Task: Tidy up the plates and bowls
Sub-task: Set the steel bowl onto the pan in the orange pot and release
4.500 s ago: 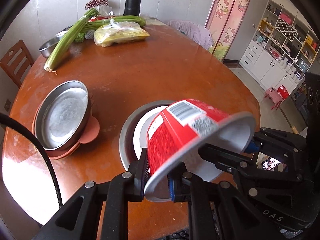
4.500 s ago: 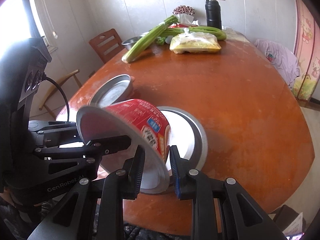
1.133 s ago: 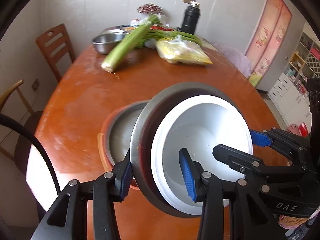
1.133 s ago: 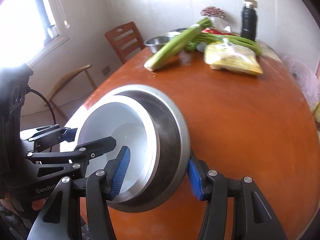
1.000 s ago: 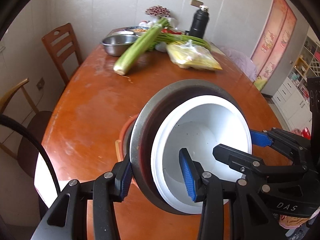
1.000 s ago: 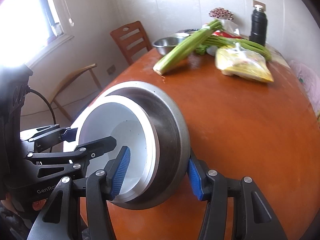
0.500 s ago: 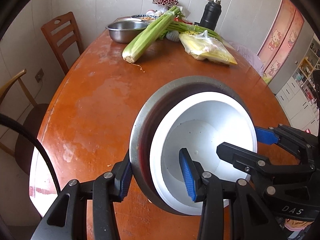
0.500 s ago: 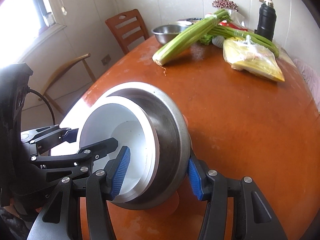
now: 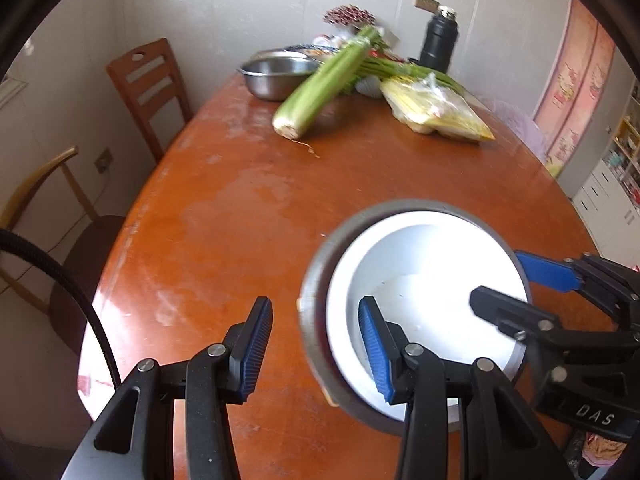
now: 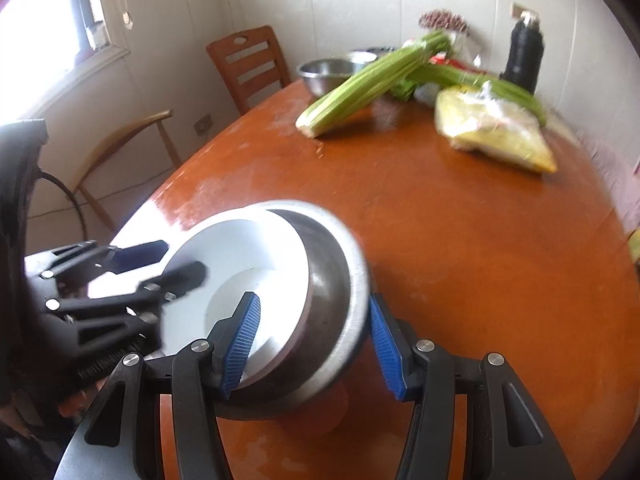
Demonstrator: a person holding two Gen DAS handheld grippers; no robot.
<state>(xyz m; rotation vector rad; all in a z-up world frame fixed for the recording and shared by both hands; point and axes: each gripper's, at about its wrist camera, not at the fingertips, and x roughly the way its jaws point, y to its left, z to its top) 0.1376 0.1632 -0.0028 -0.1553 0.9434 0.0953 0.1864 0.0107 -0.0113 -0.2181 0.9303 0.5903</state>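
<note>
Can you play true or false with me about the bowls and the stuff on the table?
1. The white bowl sits inside the steel bowl. True.
2. The left claw is squeezing the bowls. False: it is open, and its outer finger is apart from the rim.
3. The right claw holds the bowls by the rim. True.
4. The black flask lies on its side. False: it stands upright.
5. Celery lies on the table. True.

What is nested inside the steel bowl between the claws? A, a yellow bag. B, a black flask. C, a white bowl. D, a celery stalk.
C: a white bowl sits nested inside the steel bowl; the celery, flask and bag lie at the table's far end.
</note>
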